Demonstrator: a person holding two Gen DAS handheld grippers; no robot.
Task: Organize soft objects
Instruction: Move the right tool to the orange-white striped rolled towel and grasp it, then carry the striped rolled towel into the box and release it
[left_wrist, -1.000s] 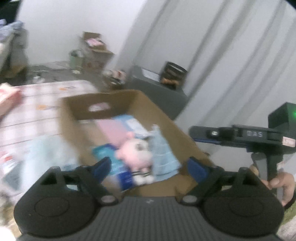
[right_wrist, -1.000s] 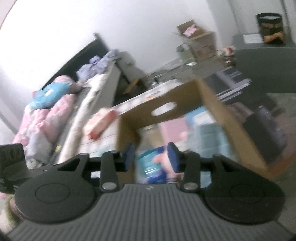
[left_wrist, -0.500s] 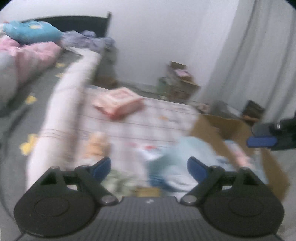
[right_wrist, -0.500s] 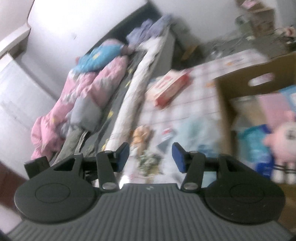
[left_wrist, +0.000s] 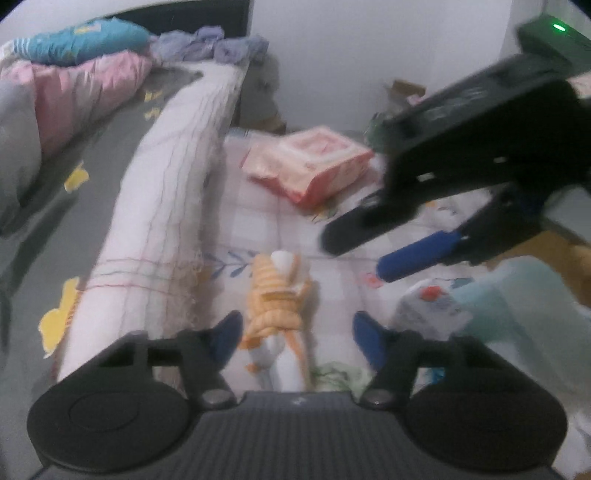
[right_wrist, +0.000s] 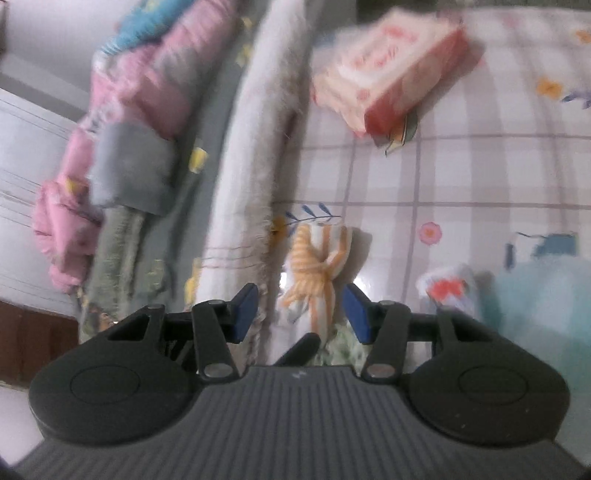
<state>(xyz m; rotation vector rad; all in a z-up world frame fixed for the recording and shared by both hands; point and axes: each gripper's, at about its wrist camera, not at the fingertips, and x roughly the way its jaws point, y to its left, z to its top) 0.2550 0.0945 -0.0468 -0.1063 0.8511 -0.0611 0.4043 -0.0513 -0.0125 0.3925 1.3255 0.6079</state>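
Note:
An orange-and-white striped cloth bundle (left_wrist: 277, 295) (right_wrist: 317, 269) lies on the checked sheet (left_wrist: 258, 221), next to a long rolled white blanket (left_wrist: 166, 206). My left gripper (left_wrist: 297, 338) points down at it. Its jaws are closing with the bundle's near end between them, and the pads stand clear of the cloth. My right gripper (right_wrist: 301, 312) is open just above the same bundle. It also reaches in from the upper right as the right gripper (left_wrist: 358, 254) in the left wrist view, beyond the bundle.
A pink wrapped pack (left_wrist: 310, 166) (right_wrist: 388, 81) lies farther back on the sheet. A pale blue soft item (left_wrist: 517, 306) (right_wrist: 535, 302) and a small white pack (left_wrist: 428, 302) sit to the right. Pink and grey bedding (right_wrist: 129, 110) is piled on the left.
Both views have swung from the cardboard box of soft items to the sheet and dropped toward the striped bundle. The left jaws have narrowed. The right gripper now shows large in the left view.

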